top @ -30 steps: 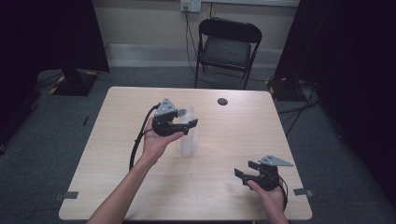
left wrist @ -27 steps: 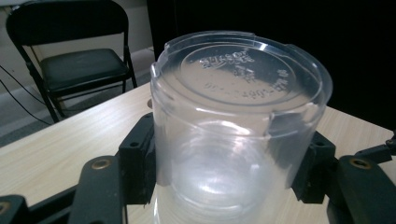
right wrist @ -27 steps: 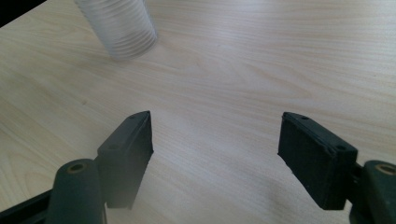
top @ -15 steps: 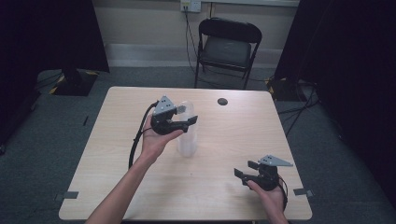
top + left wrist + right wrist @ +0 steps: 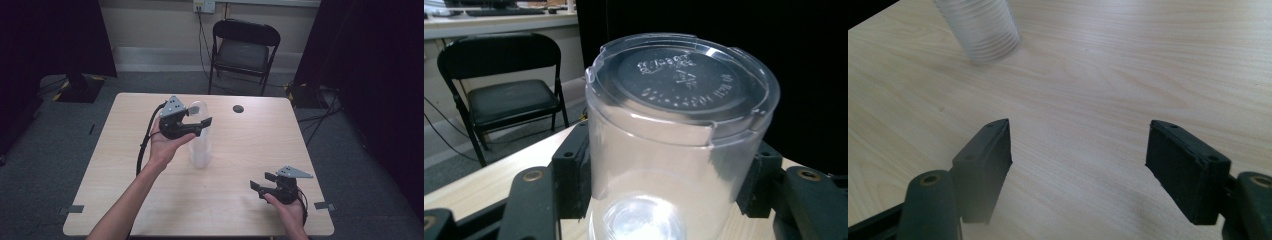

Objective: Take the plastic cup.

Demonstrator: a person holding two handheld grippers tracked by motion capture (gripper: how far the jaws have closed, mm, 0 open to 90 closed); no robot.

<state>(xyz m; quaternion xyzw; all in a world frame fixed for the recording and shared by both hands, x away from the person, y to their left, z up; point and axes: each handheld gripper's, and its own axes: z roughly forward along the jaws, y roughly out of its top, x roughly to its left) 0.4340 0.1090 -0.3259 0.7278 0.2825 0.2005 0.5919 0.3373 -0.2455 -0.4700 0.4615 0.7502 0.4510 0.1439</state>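
Observation:
A stack of clear plastic cups (image 5: 200, 150) stands upside down near the middle of the wooden table (image 5: 120, 165). My left gripper (image 5: 199, 121) is shut on the topmost clear cup (image 5: 195, 107), raised a little above the rest of the stack. In the left gripper view that cup (image 5: 681, 85) has its base up, and both black pads (image 5: 573, 175) press its sides. My right gripper (image 5: 264, 182) rests near the front right of the table, open and holding nothing. Between its spread jaws lies bare table, and the ribbed stack (image 5: 980, 30) stands farther off, beyond the right gripper (image 5: 1078, 160).
A small dark round object (image 5: 238, 108) lies on the far side of the table. A black folding chair (image 5: 243, 50) stands behind the table against the wall. The table's front edge is close below the right hand.
The left hand has risen with the top cup, drawing it upward off the stack. The right gripper has stayed where it was.

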